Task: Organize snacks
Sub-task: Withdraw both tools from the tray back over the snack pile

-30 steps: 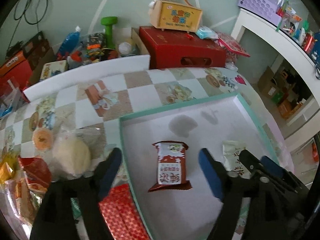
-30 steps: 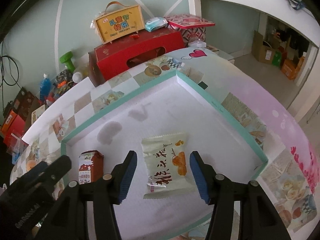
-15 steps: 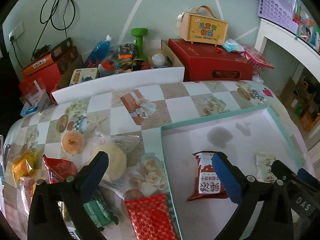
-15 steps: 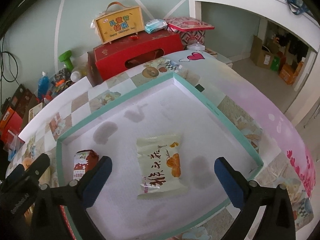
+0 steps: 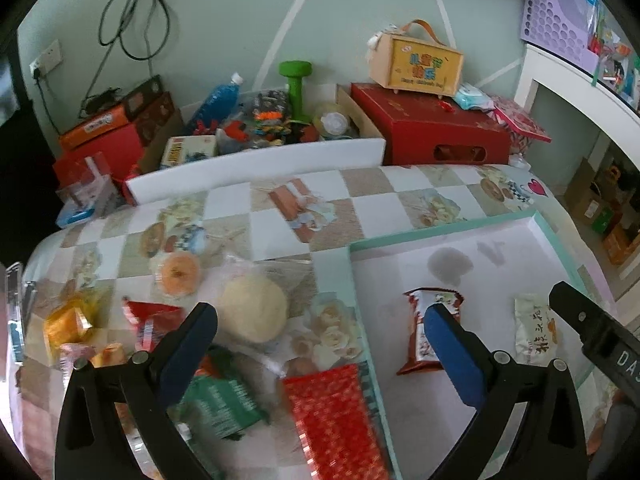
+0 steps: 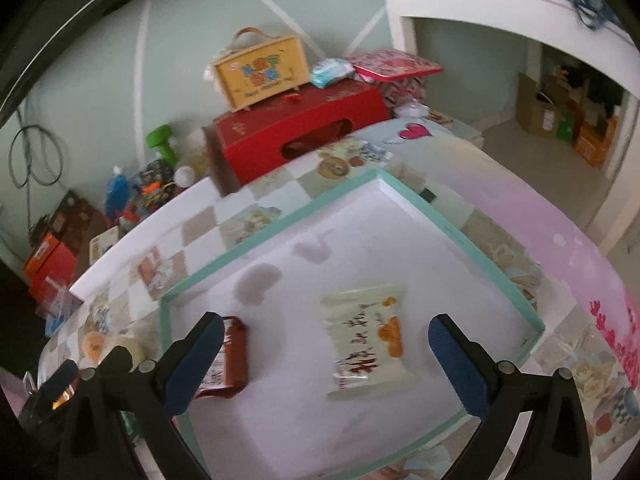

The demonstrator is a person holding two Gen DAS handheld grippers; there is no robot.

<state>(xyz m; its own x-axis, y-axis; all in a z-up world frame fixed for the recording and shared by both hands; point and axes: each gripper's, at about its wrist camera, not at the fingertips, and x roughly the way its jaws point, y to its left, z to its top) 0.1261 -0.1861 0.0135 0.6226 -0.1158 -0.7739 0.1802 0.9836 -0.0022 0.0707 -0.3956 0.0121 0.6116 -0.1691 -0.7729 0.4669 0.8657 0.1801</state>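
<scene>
Two snack packets (image 6: pixel 368 342) lie in tray (image 6: pixel 500 264) (both tools gaping)

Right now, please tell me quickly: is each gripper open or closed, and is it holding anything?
Left gripper: open wide, holding nothing.
Right gripper: open wide, holding nothing; the cream snack packet lies loose in the tray.

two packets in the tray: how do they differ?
Colour: the red-brown packet is dark with a white label; the cream packet is pale with black script and an orange picture.
Shape: the red-brown packet is narrow; the cream packet is wider, near square.
Place: the red-brown packet lies nearer the teal tray's left wall, the cream packet nearer the middle.
Both lie flat, ungripped.
</scene>
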